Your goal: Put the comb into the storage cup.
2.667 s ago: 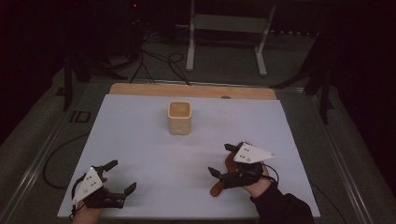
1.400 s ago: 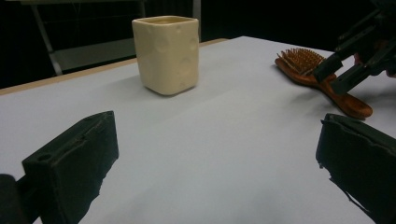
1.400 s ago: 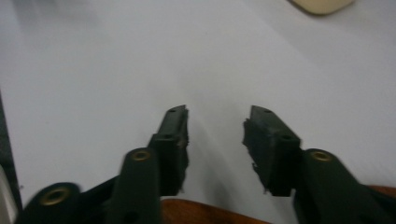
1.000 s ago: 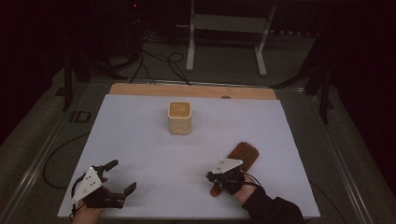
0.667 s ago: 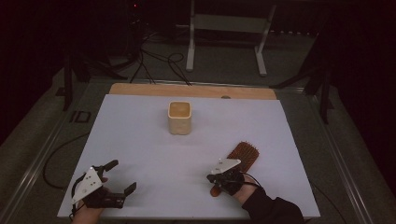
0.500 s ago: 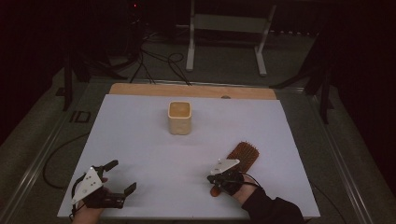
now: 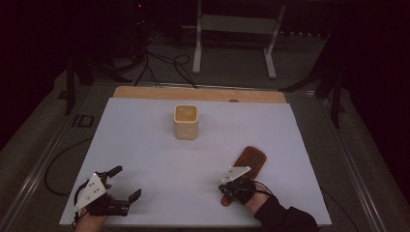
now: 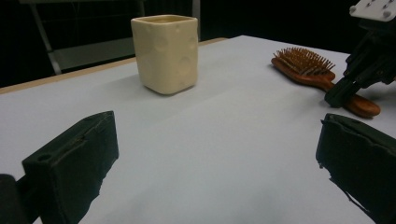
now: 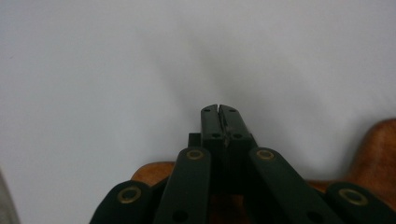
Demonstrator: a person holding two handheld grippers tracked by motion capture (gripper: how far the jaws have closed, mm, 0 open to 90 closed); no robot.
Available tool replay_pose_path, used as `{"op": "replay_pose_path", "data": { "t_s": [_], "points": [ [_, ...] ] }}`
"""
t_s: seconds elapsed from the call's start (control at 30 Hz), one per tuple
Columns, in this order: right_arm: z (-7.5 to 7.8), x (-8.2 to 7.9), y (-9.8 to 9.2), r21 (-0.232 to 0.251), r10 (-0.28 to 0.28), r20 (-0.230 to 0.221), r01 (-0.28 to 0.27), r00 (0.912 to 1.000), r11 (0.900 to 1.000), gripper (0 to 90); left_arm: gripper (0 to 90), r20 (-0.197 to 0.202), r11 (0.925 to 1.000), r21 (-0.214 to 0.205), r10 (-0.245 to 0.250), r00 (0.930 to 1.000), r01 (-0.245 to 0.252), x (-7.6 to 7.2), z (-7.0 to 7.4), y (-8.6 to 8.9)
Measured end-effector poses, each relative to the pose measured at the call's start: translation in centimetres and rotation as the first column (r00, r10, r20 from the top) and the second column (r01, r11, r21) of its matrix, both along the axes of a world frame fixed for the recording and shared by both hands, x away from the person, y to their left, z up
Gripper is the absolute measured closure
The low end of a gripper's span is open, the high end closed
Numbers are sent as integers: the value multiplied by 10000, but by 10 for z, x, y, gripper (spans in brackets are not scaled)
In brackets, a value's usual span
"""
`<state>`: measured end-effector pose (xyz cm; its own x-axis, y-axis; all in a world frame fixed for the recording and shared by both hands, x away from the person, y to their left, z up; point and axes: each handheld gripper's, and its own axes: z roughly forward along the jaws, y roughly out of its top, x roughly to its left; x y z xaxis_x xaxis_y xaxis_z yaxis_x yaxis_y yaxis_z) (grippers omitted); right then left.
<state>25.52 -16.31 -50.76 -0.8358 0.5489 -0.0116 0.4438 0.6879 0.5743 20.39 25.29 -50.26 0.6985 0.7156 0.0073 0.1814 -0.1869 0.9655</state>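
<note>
The wooden hairbrush [image 7: 246, 166] lies on the tabletop [image 7: 145, 145], handle toward the right gripper [image 7: 231, 187], whose clenched fingers hang over the handle; left gripper [image 7: 126, 186] rests released, well apart.

The one upright obstacle on the white table sheet [image 7: 145, 145] is the cream square ceramic cup [image 7: 186, 122], standing alone toward the far middle; bare sheet lies open on all four sides of it, wide to its left and in front. To the cup's near right, the brown wooden paddle hairbrush [image 7: 250, 160] lies flat, bristles up, with the right gripper [image 7: 231, 189] shut over its handle, so that corner is blocked low. Well to the cup's near left, the left gripper [image 7: 126, 182] stands wide open, nothing between it and the cup.
</note>
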Motion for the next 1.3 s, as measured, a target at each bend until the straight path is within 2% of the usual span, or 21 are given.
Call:
{"op": "replay_pose_path", "data": {
  "t_s": [0.7,1.3],
  "points": [
    [7,-16,-57,-194,-808,-156,805,9966,9966,900,0,-20,10000,8,28,10000,-28,1,0,-1],
    [11,-9,-102,-226,-1996,56,1997,9799,9796,900,0,-75,10000,33,8,10000,-8,2,-1,-1]
  ]
}}
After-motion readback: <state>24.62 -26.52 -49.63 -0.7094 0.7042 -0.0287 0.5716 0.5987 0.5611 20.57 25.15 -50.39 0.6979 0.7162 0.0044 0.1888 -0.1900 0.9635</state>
